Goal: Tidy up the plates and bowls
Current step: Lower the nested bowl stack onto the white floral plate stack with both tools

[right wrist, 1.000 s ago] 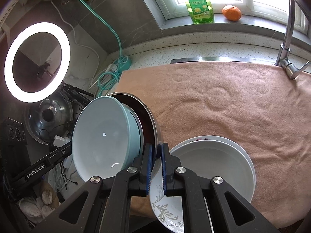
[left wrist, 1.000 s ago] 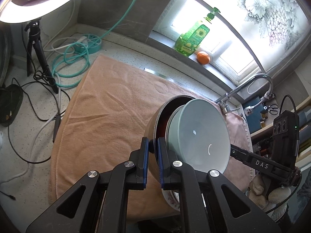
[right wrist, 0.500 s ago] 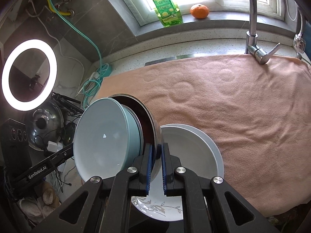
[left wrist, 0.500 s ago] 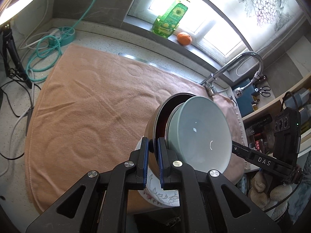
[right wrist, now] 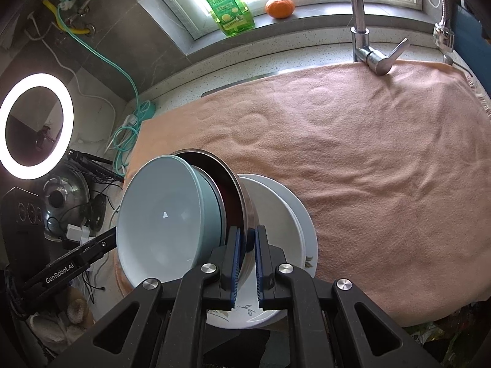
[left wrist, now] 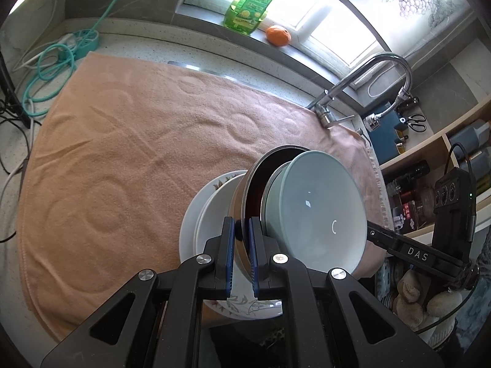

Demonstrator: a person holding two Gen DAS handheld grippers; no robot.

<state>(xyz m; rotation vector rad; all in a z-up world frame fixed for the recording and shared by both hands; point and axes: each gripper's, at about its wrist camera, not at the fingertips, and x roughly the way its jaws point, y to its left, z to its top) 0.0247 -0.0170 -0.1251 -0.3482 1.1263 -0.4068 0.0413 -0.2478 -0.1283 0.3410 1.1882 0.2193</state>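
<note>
A steel bowl with a pale blue bowl nested inside hangs tilted over a stack of white floral plates on the peach towel. My left gripper is shut on the steel bowl's rim. In the right wrist view my right gripper is shut on the opposite rim of the steel bowl, with the blue bowl to its left and the plates underneath. Each view shows the other gripper's black finger reaching in behind the blue bowl, its tips hidden.
The peach towel covers the counter. A tap stands at its far edge. A green bottle and an orange sit on the sill. A ring light, a pot lid and cables crowd the left side. Shelves stand to the right.
Both grippers have carried the nested bowls across the towel, still shut on the rim. The plate stack has come further into view beneath the bowls.
</note>
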